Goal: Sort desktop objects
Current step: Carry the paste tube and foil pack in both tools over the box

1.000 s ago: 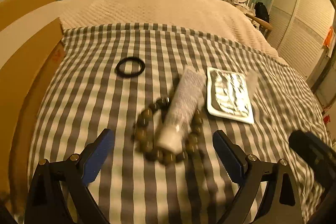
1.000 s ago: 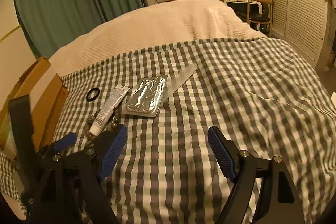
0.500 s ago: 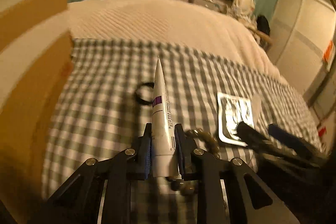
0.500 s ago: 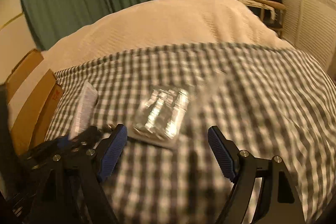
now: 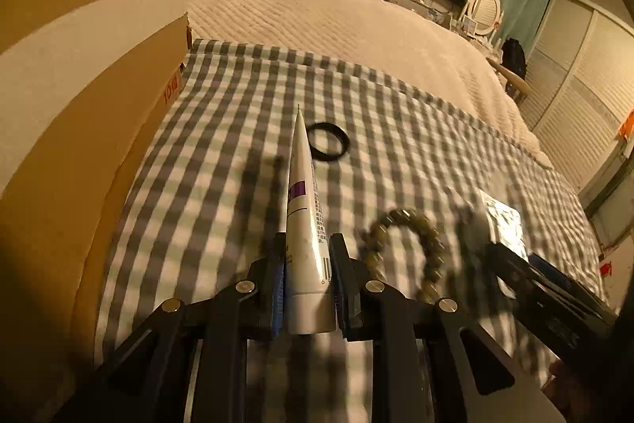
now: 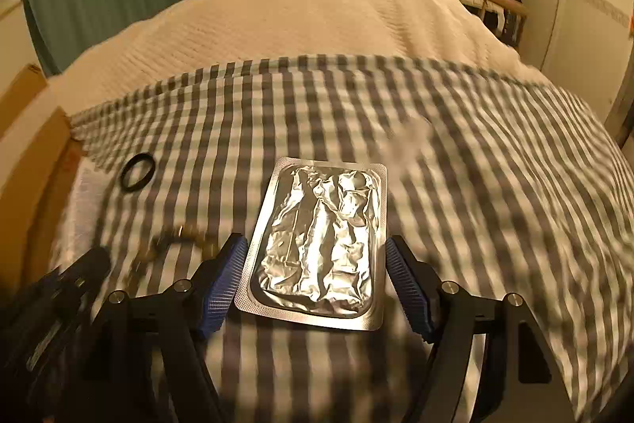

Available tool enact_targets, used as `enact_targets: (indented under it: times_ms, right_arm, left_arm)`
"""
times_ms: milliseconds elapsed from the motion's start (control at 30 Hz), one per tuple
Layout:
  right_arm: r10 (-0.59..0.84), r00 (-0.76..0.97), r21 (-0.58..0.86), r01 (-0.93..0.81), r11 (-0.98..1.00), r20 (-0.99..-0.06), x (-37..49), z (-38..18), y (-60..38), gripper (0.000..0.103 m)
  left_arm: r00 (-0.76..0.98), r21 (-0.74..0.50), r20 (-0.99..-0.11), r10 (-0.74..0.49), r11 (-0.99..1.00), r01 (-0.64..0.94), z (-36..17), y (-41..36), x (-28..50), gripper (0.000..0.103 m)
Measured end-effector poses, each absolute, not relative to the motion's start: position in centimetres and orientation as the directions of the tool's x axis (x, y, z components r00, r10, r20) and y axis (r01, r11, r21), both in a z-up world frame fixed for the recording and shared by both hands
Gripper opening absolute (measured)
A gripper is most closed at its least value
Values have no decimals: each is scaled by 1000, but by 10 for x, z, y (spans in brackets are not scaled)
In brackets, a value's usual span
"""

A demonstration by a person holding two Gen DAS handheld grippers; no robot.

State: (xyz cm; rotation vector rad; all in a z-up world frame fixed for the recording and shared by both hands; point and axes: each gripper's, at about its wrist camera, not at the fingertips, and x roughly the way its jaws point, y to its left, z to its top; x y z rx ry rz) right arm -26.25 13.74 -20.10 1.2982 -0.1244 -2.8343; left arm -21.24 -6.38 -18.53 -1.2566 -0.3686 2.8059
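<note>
My left gripper is shut on a white tube and holds it above the checked cloth, crimped end pointing away. A bead bracelet lies just right of it and a black ring lies beyond the tube's tip. My right gripper is open, its blue pads on either side of a silver foil blister pack that lies flat on the cloth. The ring also shows in the right wrist view, and the blurred bracelet too.
An open cardboard box stands along the left edge of the cloth. A cream blanket covers the bed beyond. The right gripper's body shows at the right of the left wrist view. A blurred clear strip lies past the pack.
My left gripper closed on the tube and lifted it off the bracelet, turning toward the box. My right gripper moved forward until its open fingers flank the foil pack.
</note>
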Motion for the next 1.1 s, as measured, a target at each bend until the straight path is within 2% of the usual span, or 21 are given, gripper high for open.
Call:
enact_targets:
  times_ms: [300,567,900,1100]
  right_arm:
    - [-86,-680,127,-10,-992,-729,-173,-145,174,71]
    - [-99,-733,139,6,-990,-673,-109,-84,180,71]
    - [-121,-835,56,108,-993,-536,-56,17,132,71]
    - [-176,-851,10,197,-980,-495,-48,50,79,71]
  left_arm:
    - [-693,-202,-701,169,-979,-34,-136,-26,-156,20]
    - [-759,-222,-616,211,-971,-89,-65,-14,-109,20]
    - [-879,-327,-431,202,-943,-56,19,-78,-62,20]
    - [-911,-340,-397,112,-940,33,35,-142,-58,20]
